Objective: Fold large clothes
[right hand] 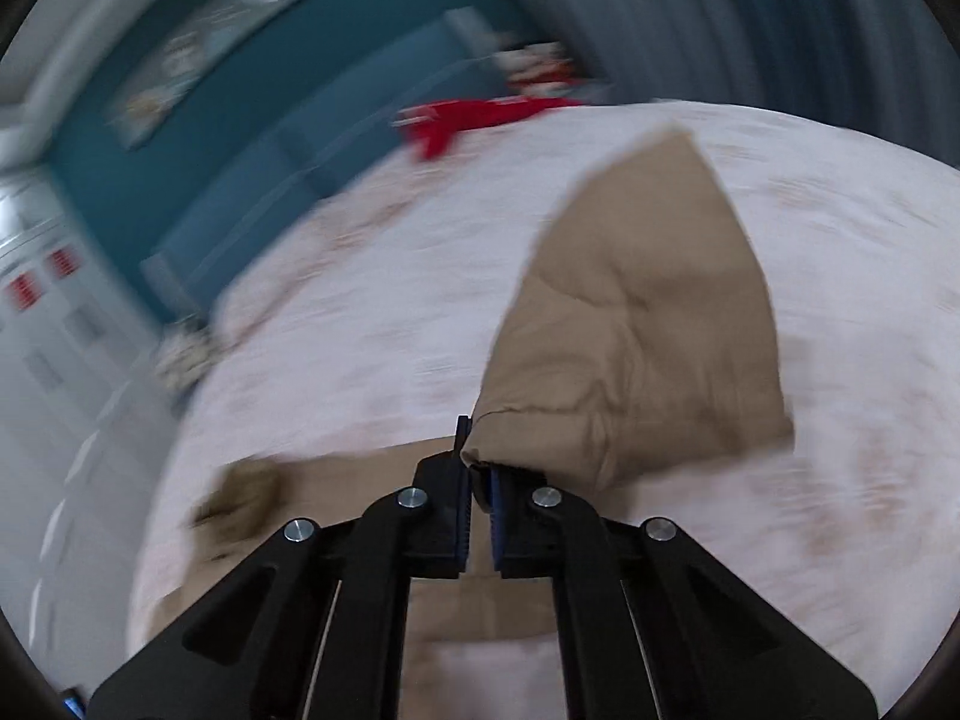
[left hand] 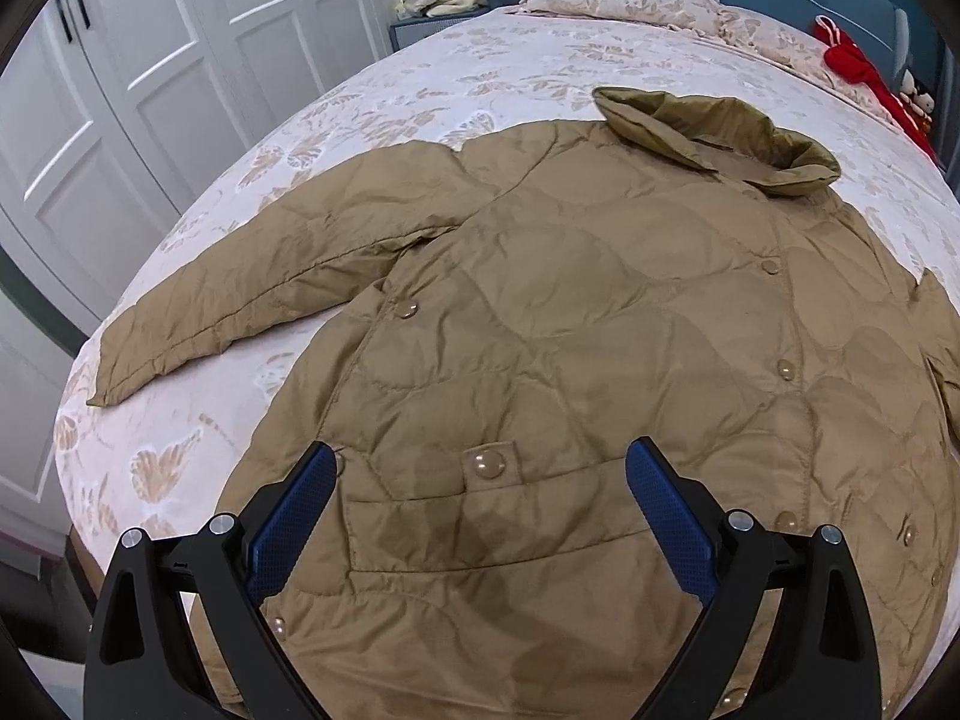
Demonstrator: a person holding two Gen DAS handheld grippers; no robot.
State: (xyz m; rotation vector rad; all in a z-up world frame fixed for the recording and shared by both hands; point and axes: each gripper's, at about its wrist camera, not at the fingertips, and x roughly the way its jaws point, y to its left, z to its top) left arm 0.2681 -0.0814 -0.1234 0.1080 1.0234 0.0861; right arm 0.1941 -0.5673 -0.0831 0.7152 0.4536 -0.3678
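One quilted tan coat [left hand: 540,324]: left tool [left hand: 477,480] wide, right tool [right hand: 477,468] pinching its sleeve [right hand: 636,324]

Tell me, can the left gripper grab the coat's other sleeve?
Probably yes. The left gripper is open and empty, and the sleeve lies flat on the bed with nothing covering it.

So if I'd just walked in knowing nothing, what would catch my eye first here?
Probably the big tan quilted coat spread front-up across the floral bedspread, one sleeve stretched out to the side. Next, the two grippers: the left gripper hangs open over the coat's hem, while the right gripper is pinched shut on the other sleeve, lifting it off the bed. A red garment near the pillow stands out too.
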